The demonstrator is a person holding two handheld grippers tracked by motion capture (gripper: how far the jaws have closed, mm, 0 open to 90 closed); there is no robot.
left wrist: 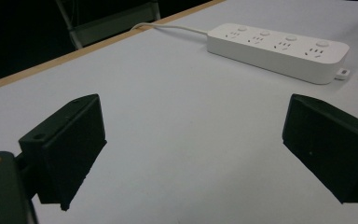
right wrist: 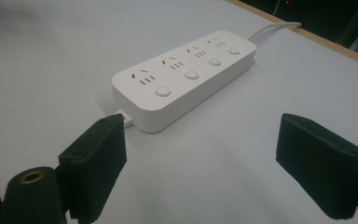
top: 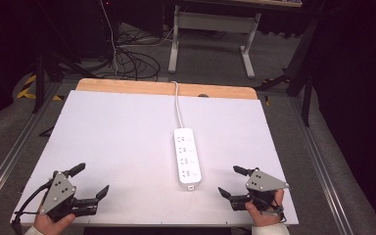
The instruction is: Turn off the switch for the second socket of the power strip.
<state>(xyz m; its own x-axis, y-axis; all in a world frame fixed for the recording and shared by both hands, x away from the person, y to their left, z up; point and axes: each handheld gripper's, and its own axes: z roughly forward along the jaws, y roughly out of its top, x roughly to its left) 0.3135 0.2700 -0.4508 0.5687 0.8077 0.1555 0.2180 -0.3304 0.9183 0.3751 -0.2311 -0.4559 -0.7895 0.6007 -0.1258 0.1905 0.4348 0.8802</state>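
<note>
A white power strip (top: 187, 156) with several sockets and round buttons lies lengthwise on the white table top (top: 127, 137), its white cord (top: 178, 105) running to the far edge. My left gripper (top: 92, 181) rests near the front left corner, open and empty, well to the left of the strip. My right gripper (top: 233, 181) sits near the front right, open and empty, a short way right of the strip's near end. In the left gripper view the strip (left wrist: 279, 52) lies far off at upper right. In the right gripper view the strip (right wrist: 186, 77) lies just beyond the left jaw.
A wooden table edge (top: 166, 89) shows at the far side of the white top. Beyond it stand a white desk frame (top: 210, 36) and a tangle of cables (top: 132, 58) on the floor. Metal rails (top: 323, 161) run along both sides.
</note>
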